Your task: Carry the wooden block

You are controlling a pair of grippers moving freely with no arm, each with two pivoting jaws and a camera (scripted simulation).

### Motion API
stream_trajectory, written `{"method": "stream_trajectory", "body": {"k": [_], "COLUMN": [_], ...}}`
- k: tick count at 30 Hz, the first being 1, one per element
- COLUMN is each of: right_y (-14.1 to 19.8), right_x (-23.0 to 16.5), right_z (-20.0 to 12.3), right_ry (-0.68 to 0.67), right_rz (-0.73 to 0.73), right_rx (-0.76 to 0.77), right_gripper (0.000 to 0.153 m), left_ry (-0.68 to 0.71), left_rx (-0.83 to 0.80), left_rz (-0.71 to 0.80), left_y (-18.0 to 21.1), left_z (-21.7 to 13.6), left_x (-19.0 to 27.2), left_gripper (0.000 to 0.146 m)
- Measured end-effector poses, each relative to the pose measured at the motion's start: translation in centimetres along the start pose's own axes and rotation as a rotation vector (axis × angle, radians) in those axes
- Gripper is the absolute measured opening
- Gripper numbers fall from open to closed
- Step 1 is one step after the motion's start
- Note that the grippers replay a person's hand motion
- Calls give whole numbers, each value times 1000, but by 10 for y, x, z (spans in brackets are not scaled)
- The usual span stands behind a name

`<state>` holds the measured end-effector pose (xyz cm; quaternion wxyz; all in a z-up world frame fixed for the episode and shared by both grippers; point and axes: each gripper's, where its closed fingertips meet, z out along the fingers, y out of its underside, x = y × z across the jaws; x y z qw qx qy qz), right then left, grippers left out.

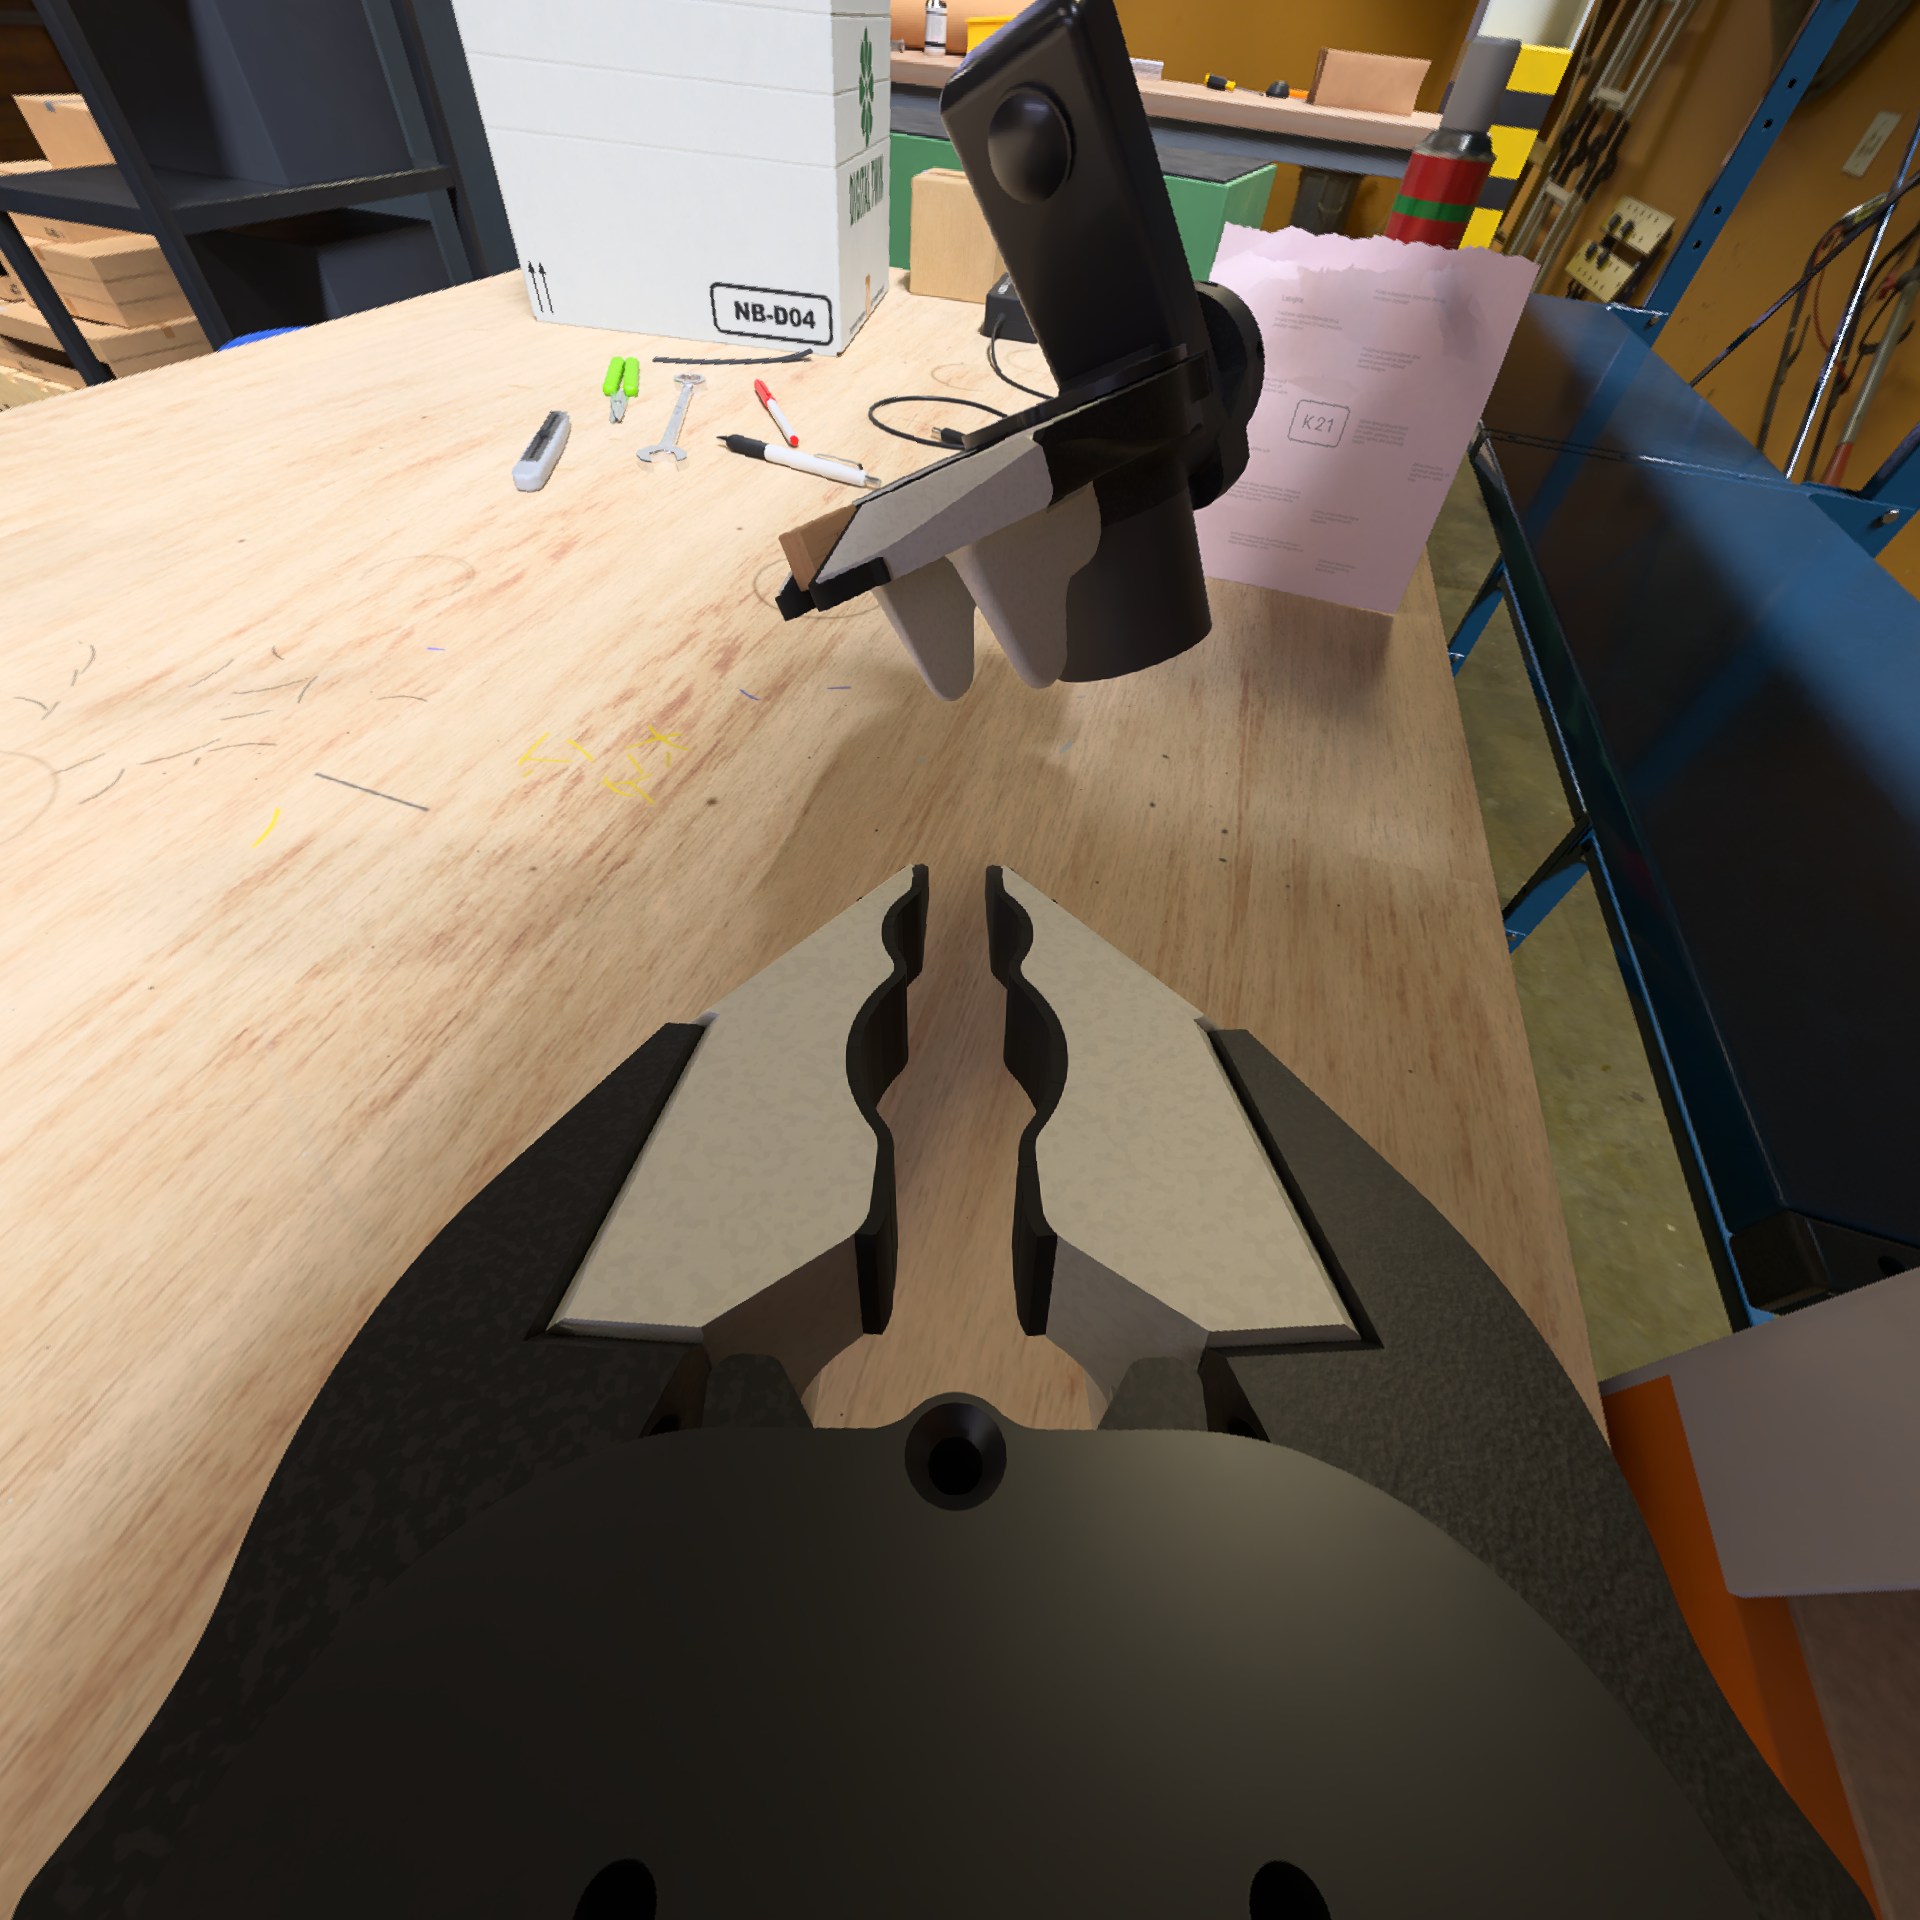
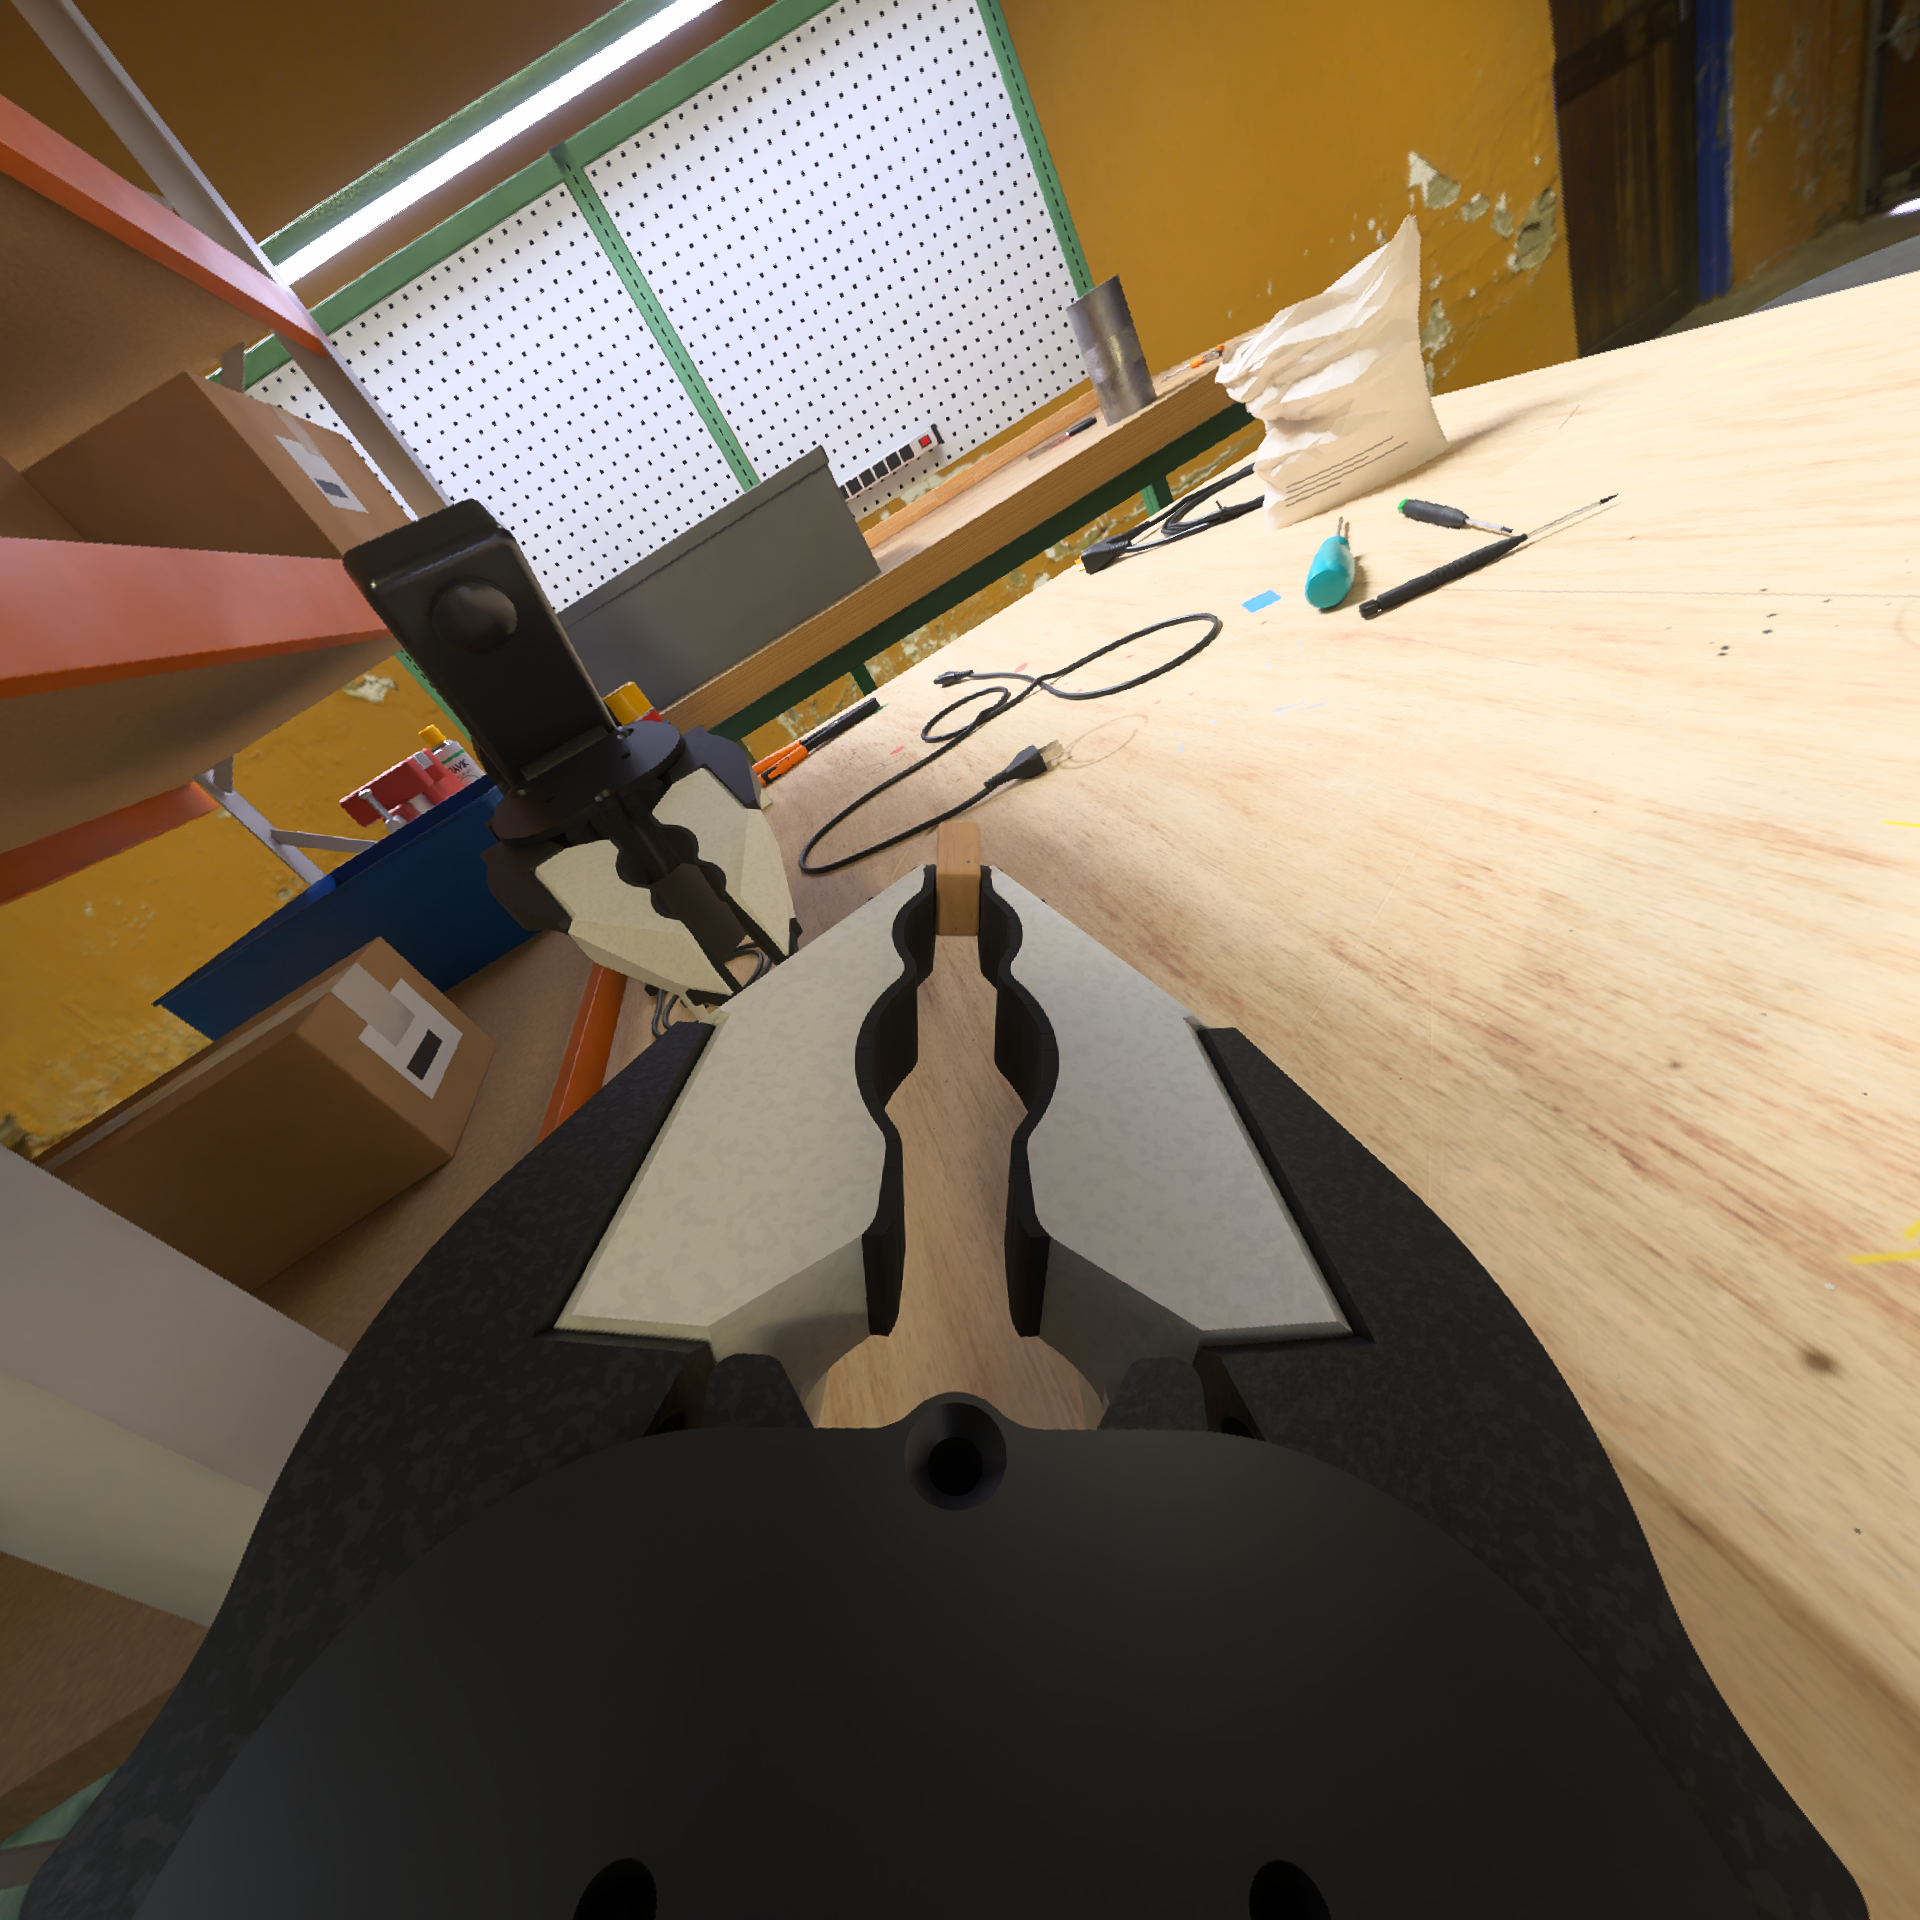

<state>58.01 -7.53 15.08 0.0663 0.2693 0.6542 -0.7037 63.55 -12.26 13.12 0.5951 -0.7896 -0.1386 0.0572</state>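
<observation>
Closest in, the left gripper (image 1: 956, 883) hangs low over the plywood workbench (image 1: 312, 987), its jaws nearly together with only a narrow gap and nothing between them. A little beyond, the right gripper (image 2: 957, 883) has the wooden block (image 2: 957, 883) pinched at the very tips of its fingers (image 2: 1013, 925); in the left wrist view the block (image 1: 805, 551) pokes out past those tips, raised clear of the bench top.

So the grasp looks made and the carrying itself is the step in hand. With so little of the block inside the jaws, the next move calls for a steady, level transfer with no sudden twist, or it could slip.

Farther back lie a black cable (image 2: 1039, 707), a teal screwdriver (image 2: 1330, 571), a wrench (image 1: 670, 421), markers (image 1: 800, 457) and a white carton (image 1: 686, 156).
</observation>
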Motion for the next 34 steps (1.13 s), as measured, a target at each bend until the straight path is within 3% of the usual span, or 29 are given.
{"method": "stream_trajectory", "body": {"k": [12,20,28,34], "right_y": [-13,-5,20,22], "right_x": [31,76,105,124], "right_z": [-22,-45,-51,-60], "right_ry": [110,288,403,428], "right_rz": [-19,-84,-202,-170], "right_rx": [38,-71,-261,-276], "right_gripper": [6,6,7,7], "left_ry": [-33,-199,-186,-130], "left_rx": [-7,-150,-448,-524], "left_rz": [-27,-162,7,-42], "left_y": [1,23,47,57], "left_z": [1,14,79,127], "left_x": [-13,-83,-152,-163], "left_gripper": [11,11,26,27]}}
